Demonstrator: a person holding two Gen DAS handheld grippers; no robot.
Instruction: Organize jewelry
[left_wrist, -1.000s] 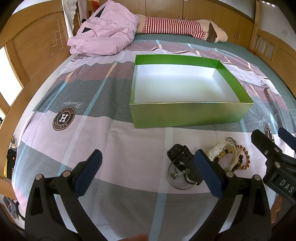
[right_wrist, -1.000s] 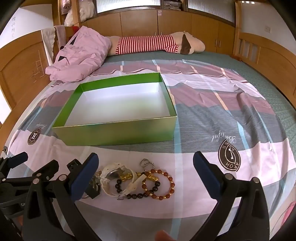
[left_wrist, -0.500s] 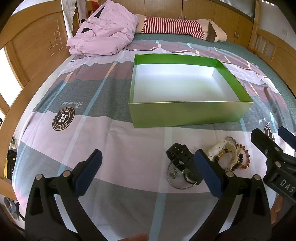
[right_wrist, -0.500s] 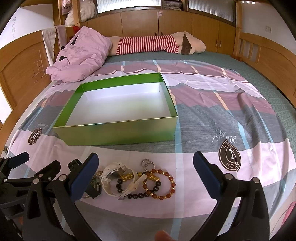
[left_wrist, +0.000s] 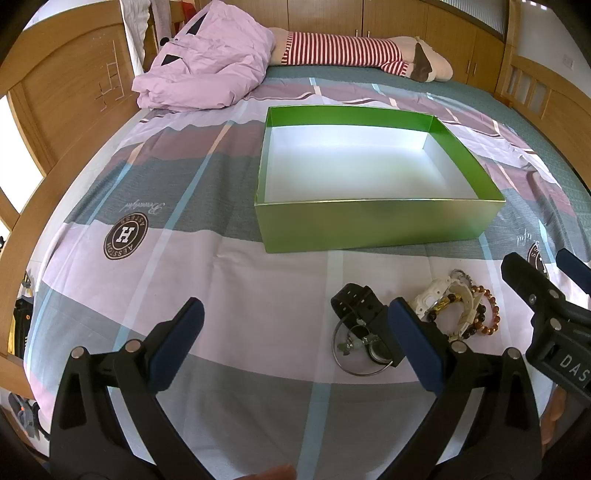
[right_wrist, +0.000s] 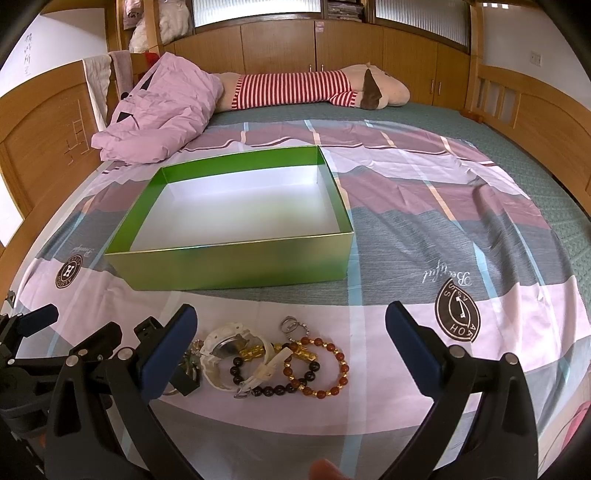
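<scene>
An empty green box (left_wrist: 376, 225) (right_wrist: 236, 264) with a white inside sits on the bed. In front of it lies a pile of jewelry: a black watch (left_wrist: 356, 301), a wire hoop (left_wrist: 351, 356), a white watch (right_wrist: 225, 345) (left_wrist: 436, 295), a black bead bracelet (right_wrist: 273, 387), an amber bead bracelet (right_wrist: 332, 373) (left_wrist: 489, 317) and small rings (right_wrist: 290, 325). My left gripper (left_wrist: 295, 341) is open, just left of the pile. My right gripper (right_wrist: 290, 341) is open, its fingers either side of the pile and above it.
A pink quilt (left_wrist: 207, 70) and a striped plush toy (right_wrist: 306, 90) lie at the far end of the bed. Wooden bed rails (right_wrist: 535, 110) run along both sides. The patterned sheet (left_wrist: 155, 229) covers the mattress.
Both grippers have barely moved; the views have crept slightly closer to the jewelry. Nothing has been picked up.
</scene>
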